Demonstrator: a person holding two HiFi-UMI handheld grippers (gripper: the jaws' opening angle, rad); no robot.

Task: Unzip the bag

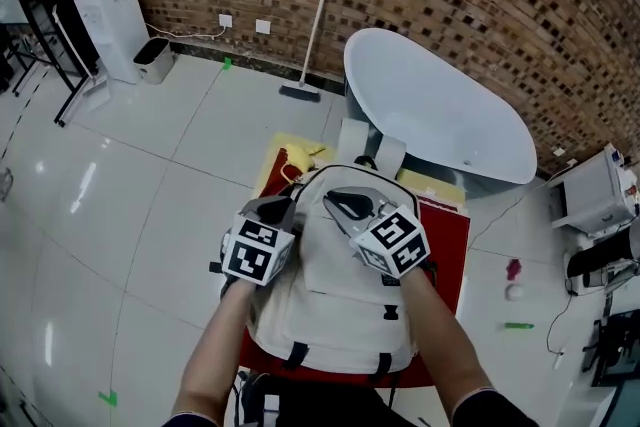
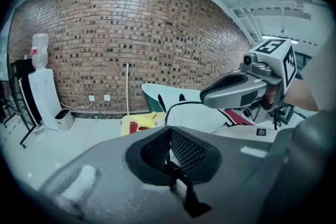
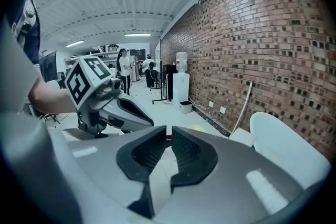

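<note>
Lengthwise, the cream backpack (image 1: 340,315) lies flat on a red table (image 1: 452,245), its long axis running straight away from the person — top end with the carry loop toward the white bathtub (image 1: 440,115), bottom end with black strap buckles at the near edge, front pocket facing up. Both grippers reach over its far, upper part: the left gripper (image 1: 274,209) at the left shoulder, the right gripper (image 1: 347,204) near the top's middle. The left jaws are pressed together with nothing seen between them; the right jaws stand a narrow slit apart — pale fabric shows through the gap, unpinched. Whether either tip touches the backpack cannot be told.
</note>
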